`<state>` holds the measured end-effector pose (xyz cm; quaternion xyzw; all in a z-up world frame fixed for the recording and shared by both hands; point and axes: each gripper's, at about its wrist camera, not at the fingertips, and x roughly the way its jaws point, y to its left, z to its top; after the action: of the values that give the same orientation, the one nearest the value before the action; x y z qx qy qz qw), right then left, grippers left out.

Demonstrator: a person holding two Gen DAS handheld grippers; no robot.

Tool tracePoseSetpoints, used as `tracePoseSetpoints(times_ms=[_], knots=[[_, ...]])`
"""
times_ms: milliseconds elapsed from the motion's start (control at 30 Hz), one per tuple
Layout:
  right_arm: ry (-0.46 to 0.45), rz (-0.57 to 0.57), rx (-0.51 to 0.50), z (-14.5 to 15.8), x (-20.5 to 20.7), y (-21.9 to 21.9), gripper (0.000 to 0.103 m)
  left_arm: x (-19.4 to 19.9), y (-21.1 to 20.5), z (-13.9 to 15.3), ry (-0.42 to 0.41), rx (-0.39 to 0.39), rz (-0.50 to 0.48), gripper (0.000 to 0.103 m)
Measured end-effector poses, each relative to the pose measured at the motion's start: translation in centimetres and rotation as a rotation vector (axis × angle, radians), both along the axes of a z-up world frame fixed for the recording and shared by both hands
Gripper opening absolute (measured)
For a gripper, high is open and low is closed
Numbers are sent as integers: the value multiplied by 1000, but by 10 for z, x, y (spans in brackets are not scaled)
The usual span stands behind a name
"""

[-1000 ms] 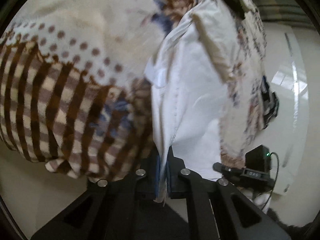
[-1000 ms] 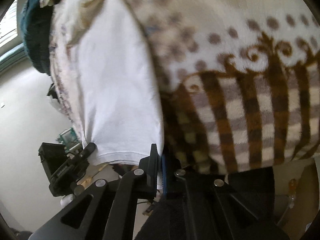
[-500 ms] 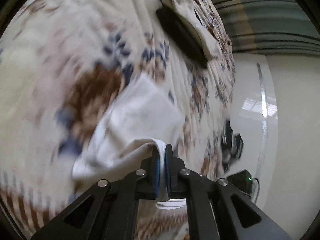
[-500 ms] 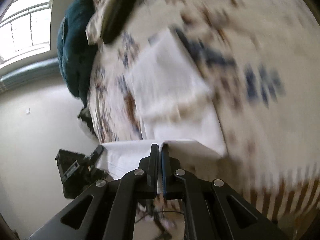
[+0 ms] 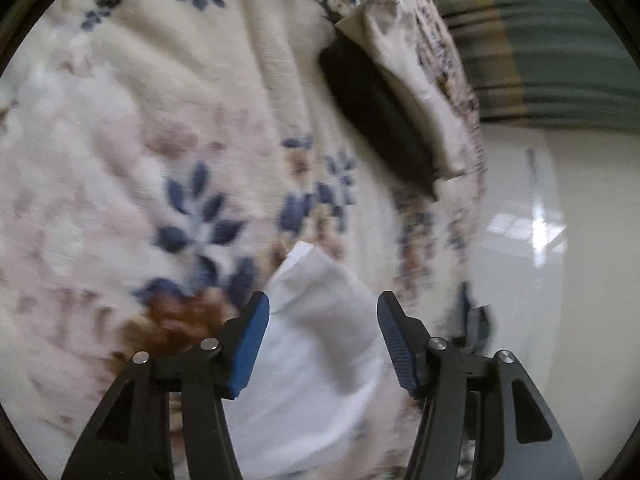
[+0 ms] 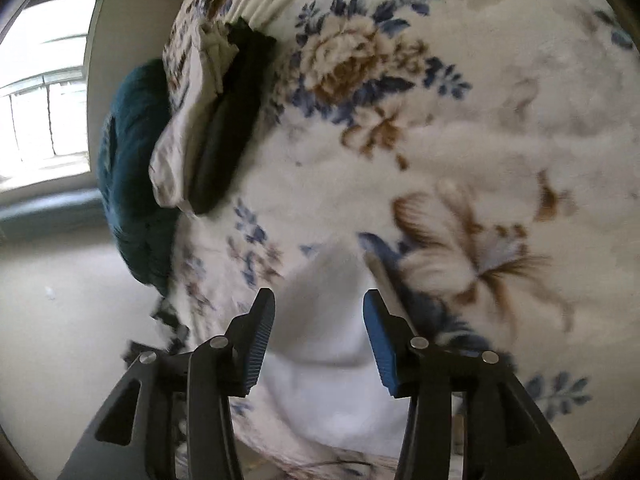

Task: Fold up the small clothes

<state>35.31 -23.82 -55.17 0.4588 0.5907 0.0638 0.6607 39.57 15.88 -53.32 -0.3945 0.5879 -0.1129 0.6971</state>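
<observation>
Left wrist view: no writing readable anywhere. The left gripper (image 5: 323, 332) is spread wide, empty, and the white garment (image 5: 320, 344) lies on the floral blanket (image 5: 160, 120) right between and below its fingers. Further off, a black folded item (image 5: 376, 116) with a cream cloth (image 5: 404, 64) beside it.

Right wrist view: right gripper (image 6: 319, 328) also apart, white garment (image 6: 328, 372) under it, dark teal cushion (image 6: 128, 176) past the blanket's edge, nothing in the way
</observation>
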Motion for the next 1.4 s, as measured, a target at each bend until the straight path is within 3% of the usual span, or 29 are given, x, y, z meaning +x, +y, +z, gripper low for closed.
tracePoseSetpoints(times_ms=[100, 267, 333, 367, 433, 533, 667, 733, 833, 867, 1000, 1233, 1300, 1333, 1400], knots=[[26, 95, -94, -8, -9, 7, 48, 2, -14, -13, 20, 103, -103, 54], [62, 152, -123, -33, -3, 19, 48, 21, -46, -40, 26, 145, -234, 50], [74, 135, -93, -45, 6, 23, 48, 27, -53, -36, -19, 182, -240, 18], [73, 122, -78, -49, 9, 24, 31, 31, -54, -35, -24, 199, -244, 6], [47, 85, -95, -48, 17, 26, 3, 35, -50, -32, -41, 193, -226, 5], [-7, 44, -139, -35, 26, 25, 2, 40, -39, -36, -36, 189, -196, 5], [6, 48, -187, -38, 35, 25, 2, 46, -30, -53, 32, 139, -187, 10], [52, 108, -251, -43, 39, 29, 7, 44, -21, -56, 69, 65, -164, 13], [73, 152, -320, -33, 29, 28, 38, 25, -4, -44, 53, 40, -152, 29], [67, 159, -317, -29, 24, 27, 44, 16, 0, -41, 52, 30, -150, 38], [69, 209, -258, -20, -21, 22, 46, -28, 0, -36, 82, -12, -184, 41], [143, 208, -33, -48, -84, 31, 46, -79, -21, -51, 134, 36, -185, 39], [142, 187, -27, -55, -91, 34, 28, -82, -23, -51, 123, 57, -176, 26], [145, 194, -50, -57, -92, 35, 8, -81, -23, -51, 130, 70, -178, 25], [155, 204, -95, -59, -94, 35, 6, -78, -21, -47, 127, 80, -177, 24]])
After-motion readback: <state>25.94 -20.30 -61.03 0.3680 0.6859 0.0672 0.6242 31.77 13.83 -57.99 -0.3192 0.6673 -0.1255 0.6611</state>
